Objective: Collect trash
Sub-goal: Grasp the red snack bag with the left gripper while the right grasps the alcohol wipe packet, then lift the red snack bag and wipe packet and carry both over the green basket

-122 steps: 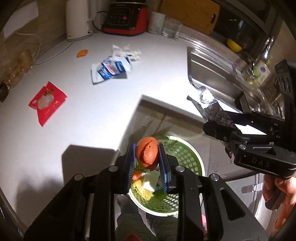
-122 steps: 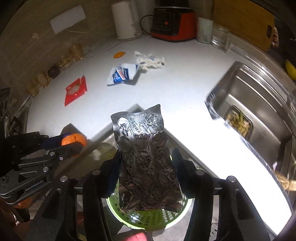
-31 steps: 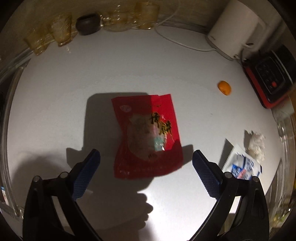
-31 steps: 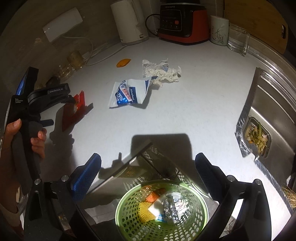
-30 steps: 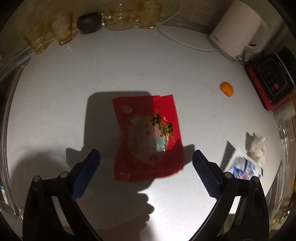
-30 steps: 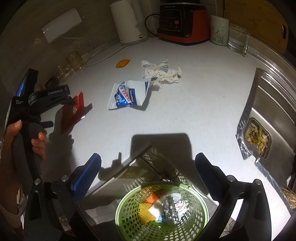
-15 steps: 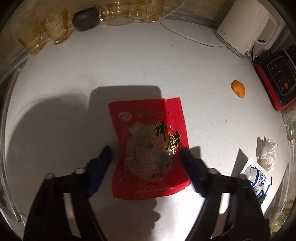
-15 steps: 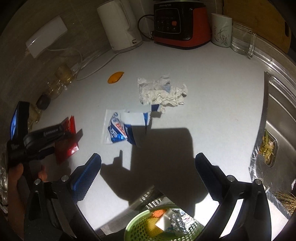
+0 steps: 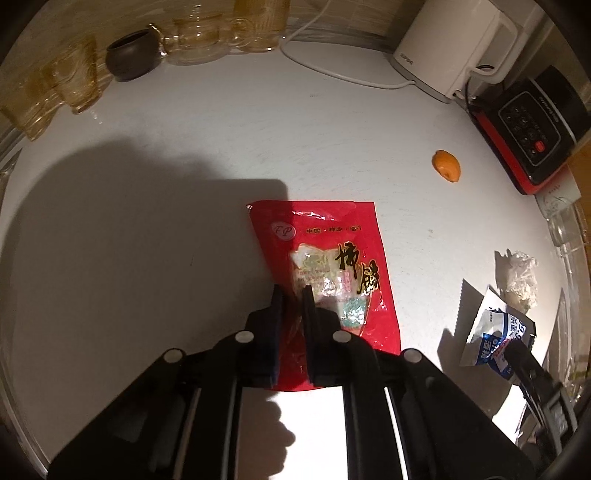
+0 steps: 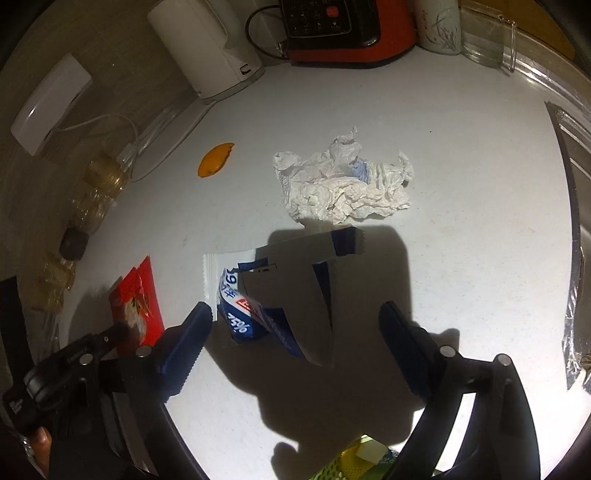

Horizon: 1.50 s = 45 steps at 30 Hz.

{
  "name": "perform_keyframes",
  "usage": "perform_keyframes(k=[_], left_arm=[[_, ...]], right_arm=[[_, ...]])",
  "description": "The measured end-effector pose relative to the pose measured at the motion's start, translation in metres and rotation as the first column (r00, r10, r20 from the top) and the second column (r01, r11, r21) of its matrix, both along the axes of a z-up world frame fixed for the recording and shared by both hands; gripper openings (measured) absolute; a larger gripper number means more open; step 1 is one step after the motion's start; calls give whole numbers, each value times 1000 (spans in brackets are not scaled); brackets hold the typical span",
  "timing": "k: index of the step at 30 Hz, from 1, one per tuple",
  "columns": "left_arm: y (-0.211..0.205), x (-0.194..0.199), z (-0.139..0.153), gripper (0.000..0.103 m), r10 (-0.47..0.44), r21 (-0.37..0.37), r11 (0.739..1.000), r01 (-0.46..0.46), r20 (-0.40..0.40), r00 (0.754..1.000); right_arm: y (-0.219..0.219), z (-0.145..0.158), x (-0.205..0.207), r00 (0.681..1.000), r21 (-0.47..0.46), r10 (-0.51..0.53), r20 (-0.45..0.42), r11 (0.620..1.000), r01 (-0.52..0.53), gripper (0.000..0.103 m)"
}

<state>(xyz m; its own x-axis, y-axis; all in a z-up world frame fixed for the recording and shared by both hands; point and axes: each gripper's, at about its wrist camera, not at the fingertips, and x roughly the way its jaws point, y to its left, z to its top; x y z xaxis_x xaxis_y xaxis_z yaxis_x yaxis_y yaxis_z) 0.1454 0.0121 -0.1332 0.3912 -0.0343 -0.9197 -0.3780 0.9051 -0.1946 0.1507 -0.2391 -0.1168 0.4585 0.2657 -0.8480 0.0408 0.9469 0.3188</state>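
The left gripper (image 9: 291,299) has its jaws closed tight on the near left edge of the red snack packet (image 9: 332,273), which lies flat on the white worktop (image 9: 184,184). To the right, the right gripper (image 10: 295,321) hangs over the blue-and-white wrapper (image 10: 243,314); its jaws are closing, wide on either side of the wrapper, their pads not pressing on it. Just beyond the wrapper lies a crumpled white tissue (image 10: 343,184). Farther left sits an orange peel (image 10: 215,159). At the far edge stand a white kettle (image 10: 207,48) and a red cooker (image 10: 343,29).
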Motion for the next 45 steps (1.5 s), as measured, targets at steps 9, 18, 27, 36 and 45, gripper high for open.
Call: perform_keyframes(k=[9, 18, 27, 36, 45], left_arm=[[10, -6, -3, 8, -52, -71, 996, 55, 40, 998], [10, -11, 11, 45, -61, -130, 989, 74, 102, 993], [-9, 1, 19, 77, -50, -78, 995, 57, 89, 995], [-42, 29, 8, 87, -43, 100, 994, 45, -27, 999], [-36, 32, -3, 65, 2, 163, 987, 7, -59, 998]], right_arm=[[17, -5, 3, 999, -30, 24, -24, 999, -25, 70], [20, -6, 4, 999, -26, 35, -19, 999, -35, 70], [21, -7, 4, 999, -20, 48, -14, 999, -48, 70], [24, -7, 2, 998, -23, 61, -10, 998, -62, 70], [31, -5, 1, 997, -95, 79, -3, 992, -79, 54]])
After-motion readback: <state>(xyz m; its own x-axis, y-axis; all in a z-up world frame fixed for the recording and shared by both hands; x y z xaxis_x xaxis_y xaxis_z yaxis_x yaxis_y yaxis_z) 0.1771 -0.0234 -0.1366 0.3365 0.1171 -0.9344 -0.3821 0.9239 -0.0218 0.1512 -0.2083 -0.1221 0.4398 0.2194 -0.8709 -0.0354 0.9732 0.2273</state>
